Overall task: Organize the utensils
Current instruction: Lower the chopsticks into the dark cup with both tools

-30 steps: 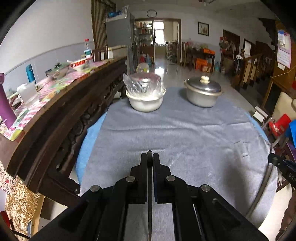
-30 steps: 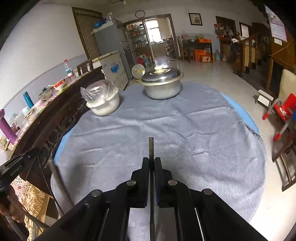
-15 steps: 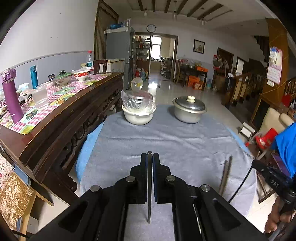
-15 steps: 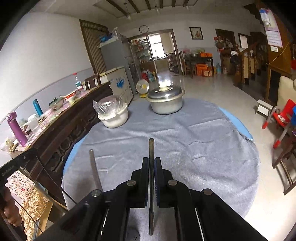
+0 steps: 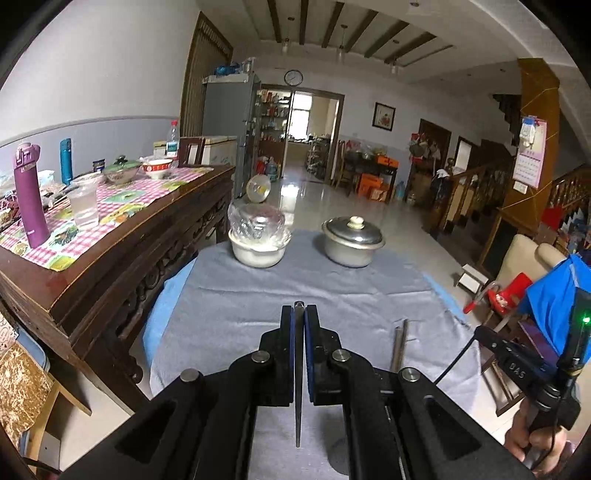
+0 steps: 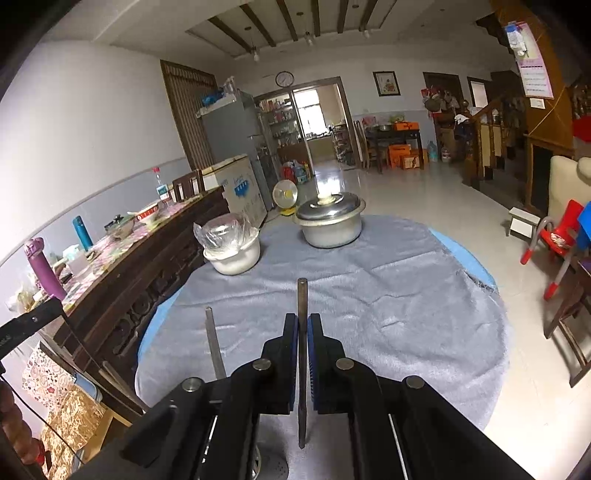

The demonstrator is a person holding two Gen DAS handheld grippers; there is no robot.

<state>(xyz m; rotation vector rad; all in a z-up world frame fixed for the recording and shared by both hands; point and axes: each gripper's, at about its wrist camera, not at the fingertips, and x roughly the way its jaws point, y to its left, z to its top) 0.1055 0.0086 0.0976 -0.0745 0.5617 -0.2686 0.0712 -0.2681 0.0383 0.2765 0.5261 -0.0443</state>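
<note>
Left gripper (image 5: 298, 314) is clenched on a thin dark metal chopstick (image 5: 297, 373); right gripper (image 6: 303, 325) is clenched on another slim metal chopstick (image 6: 302, 354), at lower centre of each frame.

A large room with pale lilac walls (image 5: 110, 74) and a white ceiling crossed by dark beams (image 5: 332, 33); a glossy light tiled floor (image 5: 399, 221) mirrors daylight from the open doorway (image 5: 314, 125) at twelve o'clock, a round wall clock (image 5: 293, 77) above it; a grey refrigerator (image 5: 229, 110) stands at eleven o'clock, a small fan (image 5: 258, 188) on the floor below; a carved dark wooden sideboard (image 5: 122, 258) with a pink checked cloth runs along nine o'clock; a framed picture (image 5: 384, 115) hangs at one o'clock; a wooden staircase railing (image 5: 476, 192) and a wall calendar (image 5: 530, 155) sit at two o'clock; a red chair (image 6: 554, 236) stands at three o'clock.
</note>
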